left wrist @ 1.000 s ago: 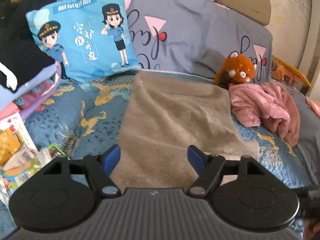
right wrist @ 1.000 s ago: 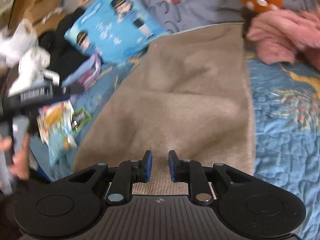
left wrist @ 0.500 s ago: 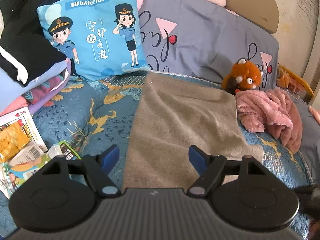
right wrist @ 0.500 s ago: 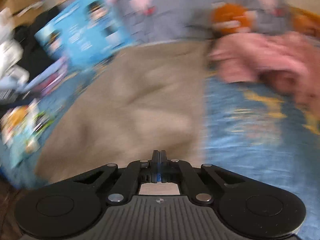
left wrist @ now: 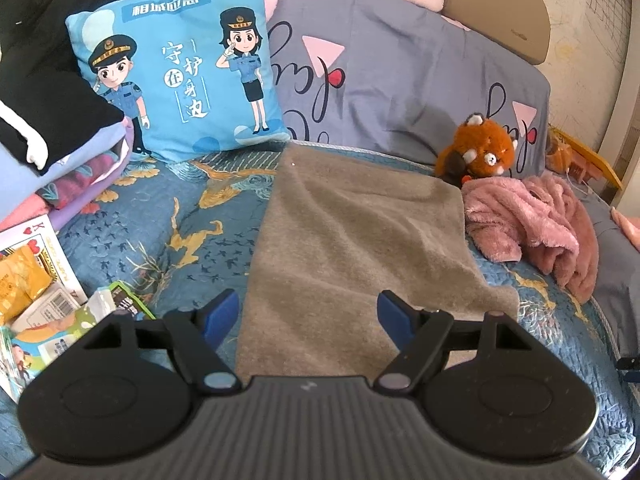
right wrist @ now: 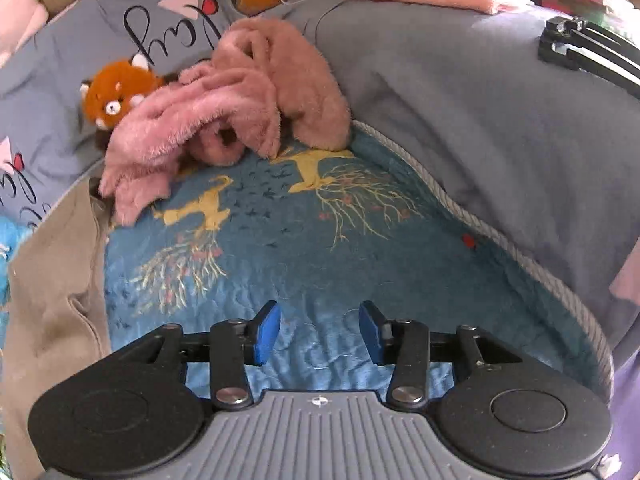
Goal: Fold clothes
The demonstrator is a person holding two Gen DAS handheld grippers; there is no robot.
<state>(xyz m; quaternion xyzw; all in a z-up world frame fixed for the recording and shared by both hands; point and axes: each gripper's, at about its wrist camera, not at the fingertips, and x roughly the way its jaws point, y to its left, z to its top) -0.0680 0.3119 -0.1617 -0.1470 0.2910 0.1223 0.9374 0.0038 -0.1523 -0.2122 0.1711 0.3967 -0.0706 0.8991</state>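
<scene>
— How do the two hand-held grippers sit?

— The left hand-held gripper point(left wrist: 308, 314) tilts down over the near edge of the one brown towel point(left wrist: 360, 240), spread wide and empty. The right hand-held gripper point(right wrist: 319, 328) angles down over the bare blue bedspread point(right wrist: 320, 248), jaws opening, nothing between them.

— And the clothes?

— One pink fleece garment point(right wrist: 224, 104) lies crumpled by one plush toy point(right wrist: 116, 96) (towel flat on the bed).

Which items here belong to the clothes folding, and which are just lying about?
Part of the job:
- tan towel, spread flat
- pink fluffy garment, crumpled
- stack of folded clothes

Just lying about:
- blue cartoon pillow
- red panda plush
- snack packets
- playing-card box
</scene>
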